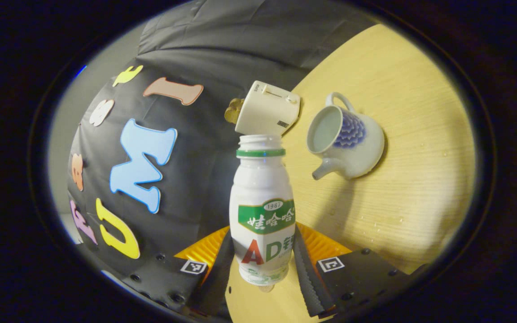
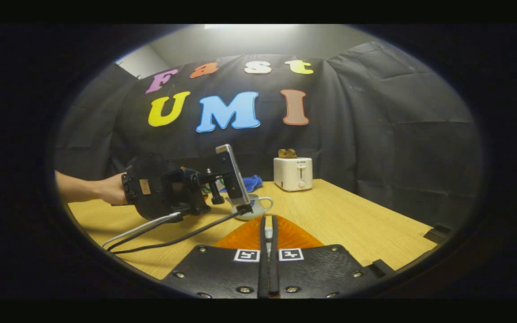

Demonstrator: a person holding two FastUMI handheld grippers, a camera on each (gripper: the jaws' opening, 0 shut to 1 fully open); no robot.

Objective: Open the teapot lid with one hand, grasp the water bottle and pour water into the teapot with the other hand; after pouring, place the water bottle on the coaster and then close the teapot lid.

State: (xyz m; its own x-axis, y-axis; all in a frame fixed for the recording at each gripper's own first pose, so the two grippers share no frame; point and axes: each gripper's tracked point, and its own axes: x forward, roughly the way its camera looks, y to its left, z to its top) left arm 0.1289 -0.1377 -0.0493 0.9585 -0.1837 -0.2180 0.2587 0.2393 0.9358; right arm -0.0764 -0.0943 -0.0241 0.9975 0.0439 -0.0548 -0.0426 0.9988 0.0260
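while hand-held gripper (image 1: 265,264) clamps bottle (image 1: 263,211), teapot (image 1: 346,139) beyond

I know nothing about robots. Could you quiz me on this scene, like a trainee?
1. True or false: the teapot has its lid on.
2. What does the left gripper hold? A) a bottle B) a spoon C) a cup
3. Which appliance stands by the booth's wall?

Key: 1 false; 2 A; 3 the toaster.
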